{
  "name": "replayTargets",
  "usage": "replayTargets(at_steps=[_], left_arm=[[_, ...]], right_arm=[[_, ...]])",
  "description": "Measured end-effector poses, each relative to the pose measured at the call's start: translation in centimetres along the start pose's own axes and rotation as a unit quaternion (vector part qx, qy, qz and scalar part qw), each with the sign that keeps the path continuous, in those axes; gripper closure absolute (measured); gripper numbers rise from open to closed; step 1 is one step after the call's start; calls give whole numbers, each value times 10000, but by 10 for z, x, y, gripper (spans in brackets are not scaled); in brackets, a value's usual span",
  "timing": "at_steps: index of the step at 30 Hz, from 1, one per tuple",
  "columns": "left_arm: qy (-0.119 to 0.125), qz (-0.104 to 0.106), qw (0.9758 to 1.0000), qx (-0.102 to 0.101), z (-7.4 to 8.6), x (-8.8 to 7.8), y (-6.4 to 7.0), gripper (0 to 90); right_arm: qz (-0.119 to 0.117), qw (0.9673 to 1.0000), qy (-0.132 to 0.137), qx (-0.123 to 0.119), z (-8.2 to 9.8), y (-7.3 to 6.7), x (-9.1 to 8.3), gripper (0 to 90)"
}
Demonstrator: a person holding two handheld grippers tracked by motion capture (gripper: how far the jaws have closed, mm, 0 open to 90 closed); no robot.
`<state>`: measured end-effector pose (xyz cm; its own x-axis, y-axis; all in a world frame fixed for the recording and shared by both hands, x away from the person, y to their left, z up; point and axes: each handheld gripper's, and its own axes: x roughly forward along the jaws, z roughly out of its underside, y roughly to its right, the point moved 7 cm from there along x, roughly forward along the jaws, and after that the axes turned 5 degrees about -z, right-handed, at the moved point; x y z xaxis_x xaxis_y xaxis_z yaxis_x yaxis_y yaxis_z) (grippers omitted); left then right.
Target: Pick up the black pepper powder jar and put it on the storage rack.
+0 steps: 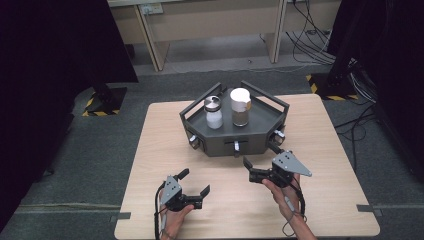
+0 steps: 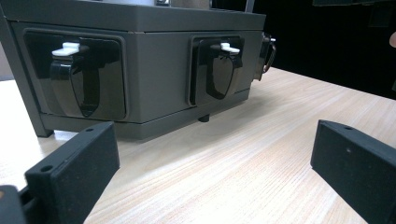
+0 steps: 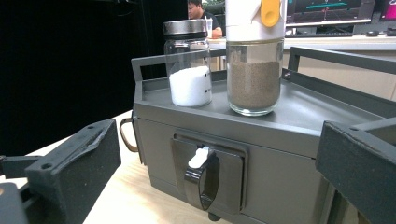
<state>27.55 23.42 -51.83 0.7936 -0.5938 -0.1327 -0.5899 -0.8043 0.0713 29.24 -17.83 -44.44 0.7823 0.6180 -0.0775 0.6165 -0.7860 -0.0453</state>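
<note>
A dark grey six-sided rack (image 1: 260, 131) with railings stands at the back middle of the wooden table (image 1: 160, 140). On its top sit a steel-lidded jar of white powder (image 1: 214, 113) (image 3: 189, 70) and a white-capped jar of brown powder (image 1: 240, 107) (image 3: 254, 70). Small drawers with black loop handles line its sides (image 2: 77, 79) (image 2: 219, 70) (image 3: 201, 177). My left gripper (image 1: 195, 182) (image 2: 215, 163) is open over the table, a short way in front of the rack. My right gripper (image 1: 260, 155) (image 3: 215, 168) is open too, close to the rack's front right corner, with nothing between its jaws.
Bare tabletop (image 1: 235, 205) lies around both hands in front of the rack. Black stands (image 1: 102, 100) and cables (image 1: 350, 125) sit on the floor beyond the table. Far behind the rack, a person sits at a desk with monitors (image 3: 327, 9).
</note>
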Motion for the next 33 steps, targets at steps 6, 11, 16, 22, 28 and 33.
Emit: replayTargets(at_steps=[6, 11, 16, 22, 28, 33], left_arm=[[5, -5, 10000, 0, 0, 0, 0, 4], [9, -8, 10000, -2, 0, -1, -1, 4], [15, -8, 10000, -6, -1, -1, 0, 4], [17, -6, 10000, -6, -1, -1, 0, 4], [27, 3, 10000, 4, -1, -1, 0, 5], [23, 11, 10000, 10, -1, -1, 0, 4]], right_arm=[[21, 10000, 16, -38, 4, -1, -5, 3], [26, 9999, 31, -100, 8, -3, -11, 3], [36, 10000, 26, -88, 14, -5, -15, 3], [62, 9999, -8, -113, 20, -5, -19, 3], [91, 9999, -40, -115, 25, -5, -23, 3], [115, 9999, -17, -95, 30, -5, -26, 3]])
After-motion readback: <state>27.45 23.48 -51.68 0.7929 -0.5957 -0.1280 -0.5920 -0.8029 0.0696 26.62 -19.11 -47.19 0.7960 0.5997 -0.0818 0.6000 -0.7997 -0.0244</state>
